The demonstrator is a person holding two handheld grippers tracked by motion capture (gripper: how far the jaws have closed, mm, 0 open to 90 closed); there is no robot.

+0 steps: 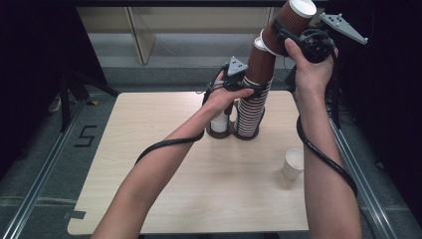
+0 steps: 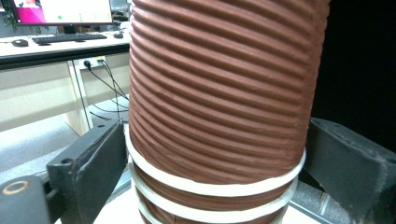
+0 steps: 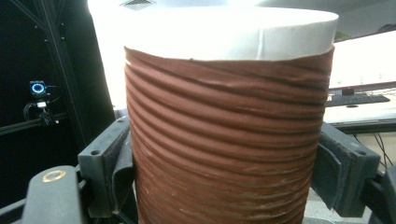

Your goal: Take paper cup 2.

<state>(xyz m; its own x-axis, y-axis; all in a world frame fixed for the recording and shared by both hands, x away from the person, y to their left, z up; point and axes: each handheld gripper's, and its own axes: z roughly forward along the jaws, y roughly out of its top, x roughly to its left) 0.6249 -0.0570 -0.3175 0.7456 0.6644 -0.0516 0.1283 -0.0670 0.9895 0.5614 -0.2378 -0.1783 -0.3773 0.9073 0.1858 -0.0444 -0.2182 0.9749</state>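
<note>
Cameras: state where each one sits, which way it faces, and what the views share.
High view: above the person's side, facing forward and down at the table; both forearms, left gripper, right gripper.
Left gripper view: on that gripper, facing the cup stack between its jaws.
Right gripper view: on that gripper, facing the top cup between its jaws.
Shared: brown ribbed cups.

Ribbed brown cup [image 1: 293, 20] — tilted above stack [image 1: 253, 107]

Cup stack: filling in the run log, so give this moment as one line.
left gripper: shut on cup stack | right gripper: shut on top cup, lifted, tilted | white cup: apart on table
</note>
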